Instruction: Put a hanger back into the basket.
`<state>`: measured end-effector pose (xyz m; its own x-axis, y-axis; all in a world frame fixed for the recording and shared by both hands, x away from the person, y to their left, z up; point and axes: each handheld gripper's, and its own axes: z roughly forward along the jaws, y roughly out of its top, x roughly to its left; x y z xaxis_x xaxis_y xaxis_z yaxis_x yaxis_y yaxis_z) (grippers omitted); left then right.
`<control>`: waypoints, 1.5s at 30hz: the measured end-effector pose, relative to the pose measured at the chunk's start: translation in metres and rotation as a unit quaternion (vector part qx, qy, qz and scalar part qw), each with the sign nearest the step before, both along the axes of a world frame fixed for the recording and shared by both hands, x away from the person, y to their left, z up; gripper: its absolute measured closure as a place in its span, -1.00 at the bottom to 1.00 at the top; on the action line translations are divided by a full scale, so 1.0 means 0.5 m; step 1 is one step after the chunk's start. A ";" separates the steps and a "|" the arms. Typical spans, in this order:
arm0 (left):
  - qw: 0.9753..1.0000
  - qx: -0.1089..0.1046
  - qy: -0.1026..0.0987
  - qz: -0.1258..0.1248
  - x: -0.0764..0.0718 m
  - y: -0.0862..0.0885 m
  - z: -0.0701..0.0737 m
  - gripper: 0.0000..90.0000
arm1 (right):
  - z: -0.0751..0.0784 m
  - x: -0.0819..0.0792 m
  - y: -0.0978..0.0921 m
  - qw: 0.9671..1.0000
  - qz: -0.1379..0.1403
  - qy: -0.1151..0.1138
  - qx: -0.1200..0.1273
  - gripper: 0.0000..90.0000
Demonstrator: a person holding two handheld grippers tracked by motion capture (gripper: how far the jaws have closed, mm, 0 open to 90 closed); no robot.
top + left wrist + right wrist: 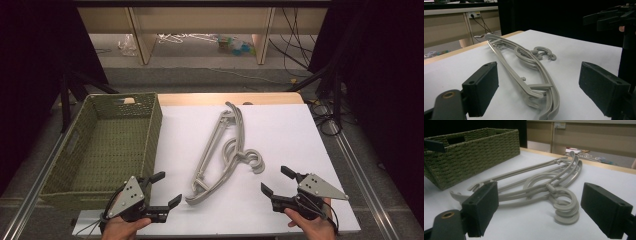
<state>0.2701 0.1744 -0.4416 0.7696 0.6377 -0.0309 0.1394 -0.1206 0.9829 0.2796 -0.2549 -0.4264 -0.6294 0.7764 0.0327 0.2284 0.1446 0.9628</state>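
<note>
In the high view a stack of grey hangers (220,152) lies in the middle of the white bench (280,130), beside a green woven basket (107,145), with the left gripper (164,192) and right gripper (272,181) near its front edge, both spread wide and empty. In the left gripper view the hangers (529,72) lie just beyond the wide-open jaws. In the right gripper view the hangers (544,186) lie between and beyond the open jaws, the basket (471,152) farther off.

Lab or test room, staged for recording. White-topped table (280,130) at frame centre, boxed in by black curtains (380,75) on both sides. Loose cables (295,55) trail over grey floor, upper right. Plain wooden benches (200,25) along top edge, clutter underneath. Wall socket (473,14) upper left in left gripper view.
</note>
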 end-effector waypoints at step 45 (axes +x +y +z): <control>0.963 0.210 0.153 -0.069 0.135 -0.234 0.009 -0.37 | -0.005 0.003 0.000 1.000 -0.006 0.021 0.004 -0.65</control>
